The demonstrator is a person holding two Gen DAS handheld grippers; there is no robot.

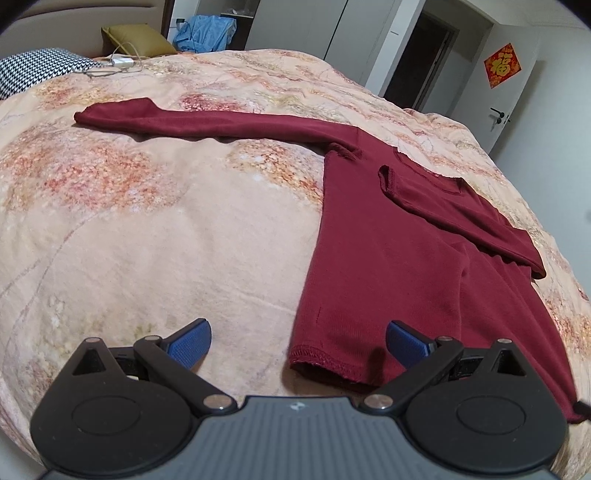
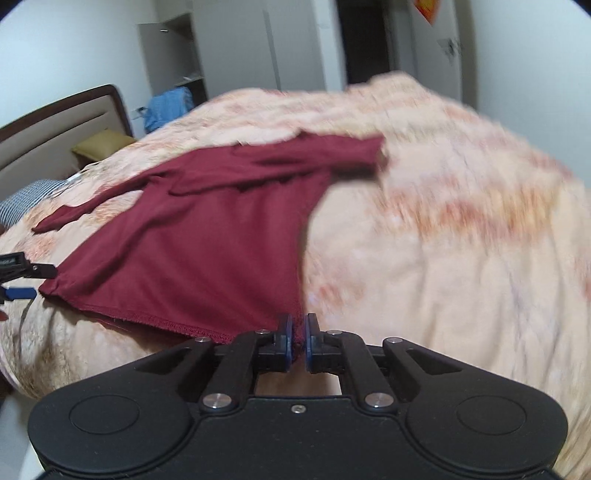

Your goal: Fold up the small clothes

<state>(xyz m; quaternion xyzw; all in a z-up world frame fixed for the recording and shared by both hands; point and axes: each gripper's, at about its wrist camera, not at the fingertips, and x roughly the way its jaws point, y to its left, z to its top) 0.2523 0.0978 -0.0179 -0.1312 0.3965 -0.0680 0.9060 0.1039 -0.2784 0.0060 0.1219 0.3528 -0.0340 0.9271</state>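
A dark red long-sleeved shirt (image 1: 388,258) lies flat on the floral bedspread (image 1: 166,221). One sleeve stretches out to the far left and the other is folded across the chest. My left gripper (image 1: 297,332) is open, its blue pads straddling the near left corner of the hem without touching it. In the right wrist view the shirt (image 2: 207,240) spreads up and to the left. My right gripper (image 2: 298,339) is shut on the hem's right corner, with red fabric pinched between the pads. The left gripper (image 2: 31,282) shows at the left edge by the other hem corner.
A houndstooth pillow (image 1: 33,70), an olive cushion (image 1: 136,38) and a white charger with cable (image 1: 118,62) lie at the head of the bed. Blue clothes (image 1: 205,35) hang beyond. A white door (image 1: 517,85) and wardrobe stand behind the bed.
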